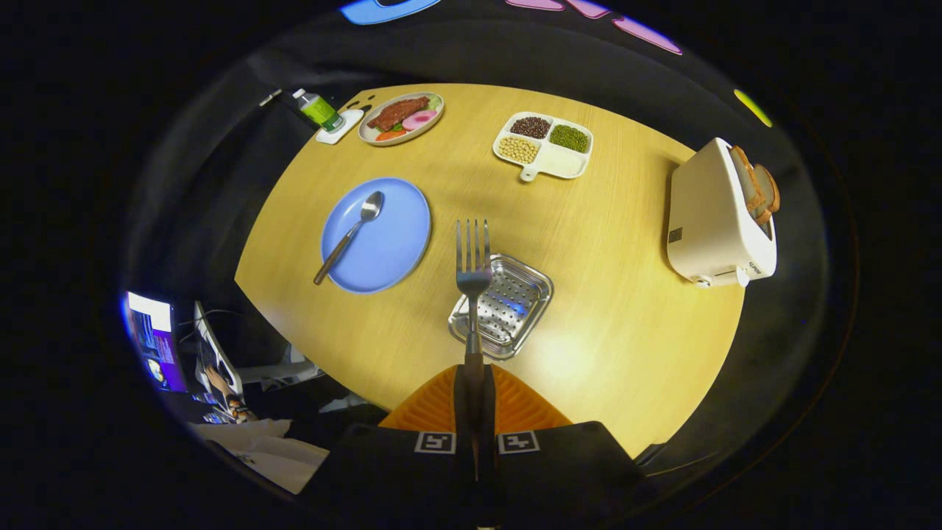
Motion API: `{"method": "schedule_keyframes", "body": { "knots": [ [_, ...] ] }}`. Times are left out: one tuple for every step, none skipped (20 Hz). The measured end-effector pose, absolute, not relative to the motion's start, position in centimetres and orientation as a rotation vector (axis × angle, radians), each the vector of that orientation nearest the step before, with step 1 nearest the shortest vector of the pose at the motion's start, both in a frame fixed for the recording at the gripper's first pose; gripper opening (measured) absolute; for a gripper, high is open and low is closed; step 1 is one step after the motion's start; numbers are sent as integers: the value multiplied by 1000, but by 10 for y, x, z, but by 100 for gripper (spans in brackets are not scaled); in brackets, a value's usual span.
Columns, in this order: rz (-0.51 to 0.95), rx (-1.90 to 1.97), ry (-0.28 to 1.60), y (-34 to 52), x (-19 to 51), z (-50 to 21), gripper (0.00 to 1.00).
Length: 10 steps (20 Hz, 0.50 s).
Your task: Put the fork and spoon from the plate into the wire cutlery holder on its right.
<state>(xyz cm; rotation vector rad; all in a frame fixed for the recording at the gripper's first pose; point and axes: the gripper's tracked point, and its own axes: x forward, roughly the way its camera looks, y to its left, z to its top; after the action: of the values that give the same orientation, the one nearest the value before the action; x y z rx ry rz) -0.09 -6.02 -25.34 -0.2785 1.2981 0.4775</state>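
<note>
My gripper is shut on the handle of a metal fork, whose tines point away from me, raised well above the table. Under the fork, slightly to its right, stands the square perforated metal cutlery holder. To the holder's left lies a blue plate with a metal spoon resting on it, bowl toward the far side and handle sticking out over the plate's near rim.
The round wooden table also carries a white toaster with bread at the right, a divided white dish of beans, a plate of food and a green bottle at the far side. A screen glows off the table's left.
</note>
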Motion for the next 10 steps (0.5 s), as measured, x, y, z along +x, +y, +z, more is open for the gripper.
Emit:
{"method": "schedule_keyframes", "body": {
  "knots": [
    [486,-296,1310,-64,-2,-255,6],
    [494,-302,1321,-66,-2,-257,6],
    [500,-310,1333,-67,-2,-260,6],
    [505,-325,1345,-70,-2,-264,6],
    [511,-341,1359,-72,-3,-267,6],
    [514,-350,1375,-74,-4,-270,6],
    [514,-357,1396,-75,-5,-274,6],
    [514,-363,1413,-77,-5,-277,6],
    [512,-369,1426,-79,-4,-281,6],
    [506,-368,1435,-80,-3,-284,6]
  ]
}}
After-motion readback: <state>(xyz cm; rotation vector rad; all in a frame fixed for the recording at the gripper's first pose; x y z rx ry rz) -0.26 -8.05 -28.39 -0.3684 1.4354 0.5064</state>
